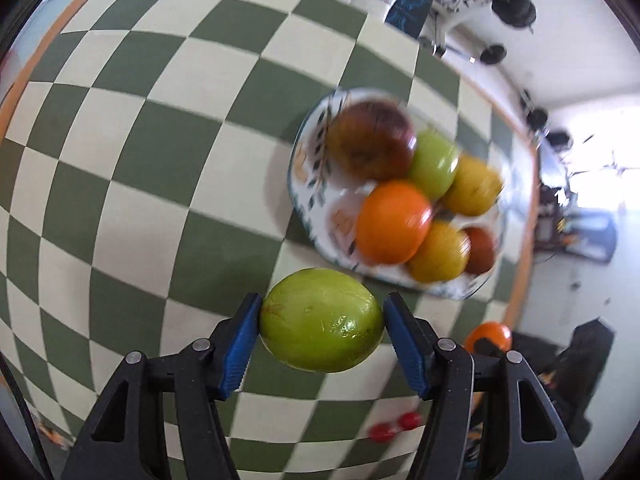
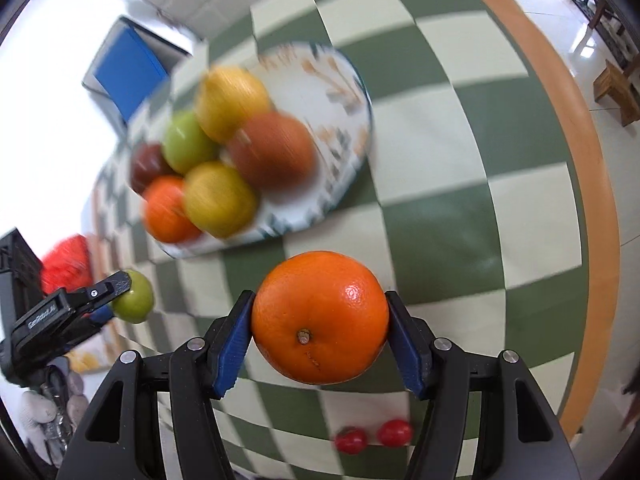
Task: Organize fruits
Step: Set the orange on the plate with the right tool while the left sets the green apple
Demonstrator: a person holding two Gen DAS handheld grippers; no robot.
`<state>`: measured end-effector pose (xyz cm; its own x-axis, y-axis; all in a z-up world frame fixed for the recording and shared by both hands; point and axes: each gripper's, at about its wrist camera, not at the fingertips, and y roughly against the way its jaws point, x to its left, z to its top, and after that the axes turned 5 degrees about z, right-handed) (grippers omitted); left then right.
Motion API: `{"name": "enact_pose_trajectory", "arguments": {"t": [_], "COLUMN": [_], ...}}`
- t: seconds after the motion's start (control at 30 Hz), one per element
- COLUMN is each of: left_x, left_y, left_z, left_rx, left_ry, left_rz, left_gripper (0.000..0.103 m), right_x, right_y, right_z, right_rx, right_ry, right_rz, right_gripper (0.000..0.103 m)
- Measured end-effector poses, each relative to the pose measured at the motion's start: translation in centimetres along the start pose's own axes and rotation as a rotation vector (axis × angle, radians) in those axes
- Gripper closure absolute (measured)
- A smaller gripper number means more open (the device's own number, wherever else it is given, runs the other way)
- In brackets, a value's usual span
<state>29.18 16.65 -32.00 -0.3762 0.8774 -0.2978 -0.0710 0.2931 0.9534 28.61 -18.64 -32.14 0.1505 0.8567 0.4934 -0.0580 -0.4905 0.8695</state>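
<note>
My left gripper point(image 1: 322, 320) is shut on a green fruit point(image 1: 322, 320), held above the checkered tablecloth just short of the patterned plate point(image 1: 308, 168). The plate carries several fruits: a dark red apple point(image 1: 370, 140), a green apple point(image 1: 434, 164), an orange point(image 1: 394, 222) and yellow ones. My right gripper point(image 2: 320, 318) is shut on an orange point(image 2: 320, 318), also in the air near the plate point(image 2: 344, 80). In the right wrist view the left gripper point(image 2: 120, 296) with its green fruit point(image 2: 134, 298) shows at the left. In the left wrist view the held orange point(image 1: 488, 336) peeks out at the lower right.
Two small red cherry tomatoes point(image 2: 374, 436) lie on the tablecloth near the front edge, also seen as red tomatoes point(image 1: 394, 426) in the left wrist view. A blue box point(image 2: 128, 68) stands beyond the table. A gloved hand point(image 2: 40, 412) holds the left gripper. The table has an orange rim point(image 2: 592, 184).
</note>
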Motion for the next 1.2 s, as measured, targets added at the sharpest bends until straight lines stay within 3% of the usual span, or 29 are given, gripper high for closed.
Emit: {"name": "enact_pose_trajectory", "arguments": {"t": [0.13,0.27,0.4,0.6,0.67,0.77,0.87,1.1,1.13,1.17,1.2], "left_x": [-0.9,-0.2,-0.8,-2.1,-2.2,-2.2,-2.3,-2.7,-2.9,-3.3,-3.7], "left_y": [0.9,-0.4,-1.3,-1.8,-1.6,-1.4,-1.1,-0.6,-0.3,0.1,0.4], "left_z": [2.7,5.0,5.7,6.0,5.9,5.9,5.8,5.5,5.3,5.1,4.9], "left_rx": [-0.024,0.002,0.036,0.044,0.047,0.04,0.023,0.01,0.001,-0.012,-0.029], "left_ry": [0.068,0.144,0.187,0.173,0.161,0.144,0.124,0.102,0.087,0.066,0.047], "left_rz": [-0.048,-0.063,-0.077,-0.041,-0.032,-0.013,0.009,0.002,0.013,0.033,0.054], "left_gripper": [0.043,0.043,0.043,0.042,0.043,0.042,0.035,0.032,0.025,0.013,0.009], "right_x": [1.0,1.3,0.7,1.3,1.0,0.9,1.3,2.6,3.1,3.5,4.0], "right_y": [2.5,3.4,2.5,-1.2,-1.8,-2.0,-1.8,-0.5,-0.2,0.1,0.4], "right_z": [3.4,7.4,11.1,13.7,13.9,13.7,13.4,12.0,11.6,11.3,10.8], "right_rx": [-0.07,-0.123,-0.121,-0.071,-0.051,-0.058,-0.064,-0.073,-0.082,-0.089,-0.096], "right_ry": [-0.029,-0.048,-0.066,-0.055,-0.068,-0.075,-0.069,-0.03,-0.007,0.01,0.037], "right_rz": [0.046,0.019,-0.016,-0.06,-0.06,-0.044,-0.046,-0.05,-0.068,-0.086,-0.114], "right_gripper": [0.037,0.037,0.037,0.037,0.035,0.024,0.023,0.021,0.021,0.018,0.009]}}
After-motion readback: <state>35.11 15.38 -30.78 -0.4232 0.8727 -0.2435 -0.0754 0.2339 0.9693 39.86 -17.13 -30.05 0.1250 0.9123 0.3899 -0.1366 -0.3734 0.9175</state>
